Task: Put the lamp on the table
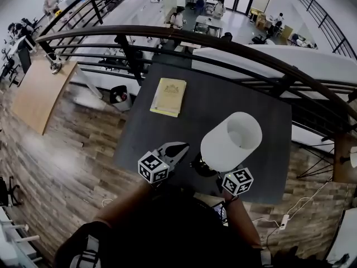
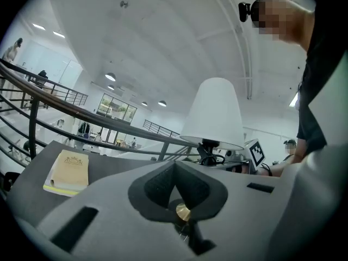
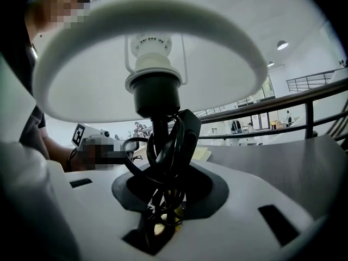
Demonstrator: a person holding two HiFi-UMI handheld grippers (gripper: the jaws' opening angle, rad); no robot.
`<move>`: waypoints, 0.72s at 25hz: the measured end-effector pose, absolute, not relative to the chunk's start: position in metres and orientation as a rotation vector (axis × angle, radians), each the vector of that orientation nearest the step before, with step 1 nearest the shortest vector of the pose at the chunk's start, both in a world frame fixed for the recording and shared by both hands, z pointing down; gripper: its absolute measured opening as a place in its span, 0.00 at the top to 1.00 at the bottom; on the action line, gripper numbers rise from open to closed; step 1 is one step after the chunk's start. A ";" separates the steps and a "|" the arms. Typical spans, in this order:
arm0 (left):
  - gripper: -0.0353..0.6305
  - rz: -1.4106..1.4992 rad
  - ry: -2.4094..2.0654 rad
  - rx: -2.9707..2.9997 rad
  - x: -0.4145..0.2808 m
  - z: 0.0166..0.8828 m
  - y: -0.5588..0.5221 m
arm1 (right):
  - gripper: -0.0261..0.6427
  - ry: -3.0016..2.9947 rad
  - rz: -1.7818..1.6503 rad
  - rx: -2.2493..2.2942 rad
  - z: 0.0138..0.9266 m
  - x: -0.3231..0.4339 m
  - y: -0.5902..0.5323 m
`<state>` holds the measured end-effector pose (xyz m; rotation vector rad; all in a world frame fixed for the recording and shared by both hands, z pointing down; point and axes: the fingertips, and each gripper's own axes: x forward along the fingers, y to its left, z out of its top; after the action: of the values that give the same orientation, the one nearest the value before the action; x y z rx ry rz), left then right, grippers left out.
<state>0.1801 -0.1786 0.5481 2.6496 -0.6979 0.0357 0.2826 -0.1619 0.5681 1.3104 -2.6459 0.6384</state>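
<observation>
"Right gripper [image 3: 163, 189] first, closest to us — its fingers pinch the lamp [image 3: 157, 99] by its black stem, with the cord [image 3: 138, 156] wound there."

"And our left gripper [image 2: 174, 170]?"

"Fingers pressed together, nothing between them. We see the lamp upright just right of them, over the table [image 1: 234, 91]; whether its base touches, we cannot tell."

"Containers?"

"One bin [image 1: 119, 95] on the floor, beyond and left of the left fingers — contents too small to tell. We see a yellow book [image 1: 169, 96] ahead of them."
</observation>
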 end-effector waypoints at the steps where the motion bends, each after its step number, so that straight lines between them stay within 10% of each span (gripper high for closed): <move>1: 0.93 0.042 -0.691 2.645 0.180 0.550 -0.183 | 0.80 -2.638 0.642 1.309 0.571 0.282 -0.168; 18: 0.93 0.166 -0.665 2.558 0.152 0.609 -0.275 | 0.80 -2.515 0.730 1.281 0.642 0.265 -0.271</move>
<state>0.1522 -0.2753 0.6090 2.5584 -0.6654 0.1655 0.2648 -0.2708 0.6424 1.2812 -2.5147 0.7300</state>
